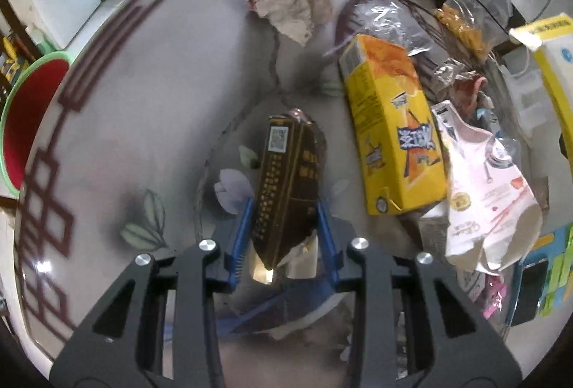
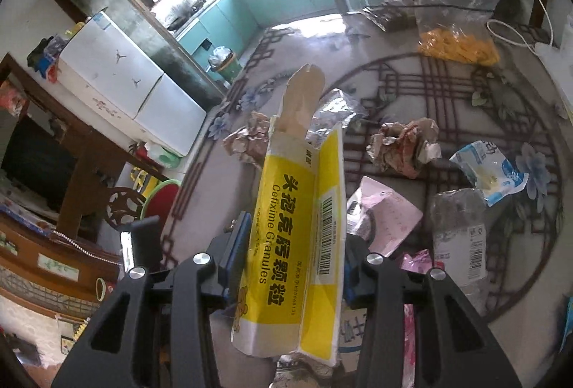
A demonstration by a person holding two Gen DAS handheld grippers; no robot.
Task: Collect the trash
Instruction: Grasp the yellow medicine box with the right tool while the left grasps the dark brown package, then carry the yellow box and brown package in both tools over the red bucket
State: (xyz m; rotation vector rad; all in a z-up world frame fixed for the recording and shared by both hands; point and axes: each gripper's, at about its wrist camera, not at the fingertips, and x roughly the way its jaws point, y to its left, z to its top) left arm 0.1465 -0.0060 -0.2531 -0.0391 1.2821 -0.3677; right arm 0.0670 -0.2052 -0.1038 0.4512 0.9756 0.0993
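Note:
My left gripper [image 1: 284, 226] is shut on a dark brown carton [image 1: 288, 187] with gold print, held above the round patterned table [image 1: 143, 101]. My right gripper [image 2: 292, 244] is shut on a flattened yellow and white medicine box [image 2: 297, 230] with its torn flap pointing up. On the table lie a yellow juice carton [image 1: 394, 123], a white pouch [image 1: 483, 194], crumpled paper wads [image 1: 286, 1] [image 2: 404, 144], a blue and white wrapper [image 2: 490, 169], a pink packet [image 2: 390, 212] and a grey plastic bottle [image 2: 458, 237].
A red basin with a green rim [image 1: 28, 123] [image 2: 161, 201] stands beyond the table's left edge. A clear bag with yellow pieces [image 2: 454, 40] and a white cable [image 2: 515, 33] lie at the far right. A white fridge [image 2: 125, 83] stands to the left.

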